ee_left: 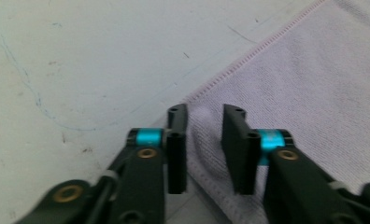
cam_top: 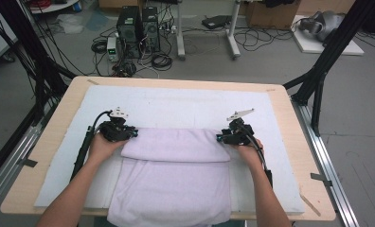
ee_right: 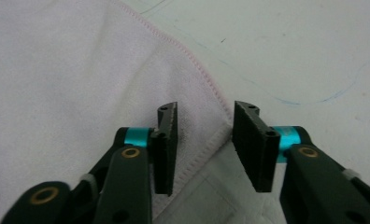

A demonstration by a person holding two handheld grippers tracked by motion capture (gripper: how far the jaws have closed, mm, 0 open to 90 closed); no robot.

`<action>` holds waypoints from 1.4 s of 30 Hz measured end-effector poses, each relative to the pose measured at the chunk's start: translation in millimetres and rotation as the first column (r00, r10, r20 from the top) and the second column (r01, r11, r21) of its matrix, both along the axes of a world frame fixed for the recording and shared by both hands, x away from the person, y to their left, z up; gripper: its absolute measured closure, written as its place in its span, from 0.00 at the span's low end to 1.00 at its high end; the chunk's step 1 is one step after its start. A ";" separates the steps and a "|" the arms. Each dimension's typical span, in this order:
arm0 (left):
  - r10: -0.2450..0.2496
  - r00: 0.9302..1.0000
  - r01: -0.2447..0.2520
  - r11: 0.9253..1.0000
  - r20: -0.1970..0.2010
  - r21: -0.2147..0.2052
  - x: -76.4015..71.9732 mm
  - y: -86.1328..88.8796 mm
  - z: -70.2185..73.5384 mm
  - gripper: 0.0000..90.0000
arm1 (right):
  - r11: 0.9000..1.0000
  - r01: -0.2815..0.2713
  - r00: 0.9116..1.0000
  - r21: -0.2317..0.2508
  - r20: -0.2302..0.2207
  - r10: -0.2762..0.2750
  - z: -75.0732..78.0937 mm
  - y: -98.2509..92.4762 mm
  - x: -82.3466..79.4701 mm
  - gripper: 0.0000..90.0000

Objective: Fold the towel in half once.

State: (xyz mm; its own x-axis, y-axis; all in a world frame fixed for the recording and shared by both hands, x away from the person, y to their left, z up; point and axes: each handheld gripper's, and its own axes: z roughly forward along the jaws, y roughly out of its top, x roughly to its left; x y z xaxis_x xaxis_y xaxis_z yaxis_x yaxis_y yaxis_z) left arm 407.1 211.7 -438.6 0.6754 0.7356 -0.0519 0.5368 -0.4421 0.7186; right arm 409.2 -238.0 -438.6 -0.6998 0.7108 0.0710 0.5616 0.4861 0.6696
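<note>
Left gripper view: towel (ee_left: pixel 304 93) edge between jaws

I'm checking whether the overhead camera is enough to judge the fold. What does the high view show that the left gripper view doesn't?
High view alone: the whole folded towel, both hands, the right gripper at its other end, and the wooden table.
Left gripper view alone: the left gripper with jaws apart, straddling the towel's stitched hem.
Both: lilac towel on the white mat.
</note>
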 end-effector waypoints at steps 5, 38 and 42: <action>-0.002 1.000 0.002 1.000 -0.002 -0.031 -2.5 4.5 3.6 0.97 | 0.998 -0.042 0.998 0.046 -0.054 0.044 2.0 -2.6 0.1 0.93; -0.132 0.963 0.160 0.981 0.235 -0.108 -153.1 38.2 44.9 0.65 | 0.947 -0.231 0.970 0.225 0.125 0.207 56.5 -38.2 -140.1 0.74; -0.106 0.971 0.129 0.987 0.213 -0.097 -126.5 32.6 39.1 0.63 | 0.964 -0.192 0.978 0.184 0.115 0.172 46.5 -34.4 -113.8 0.65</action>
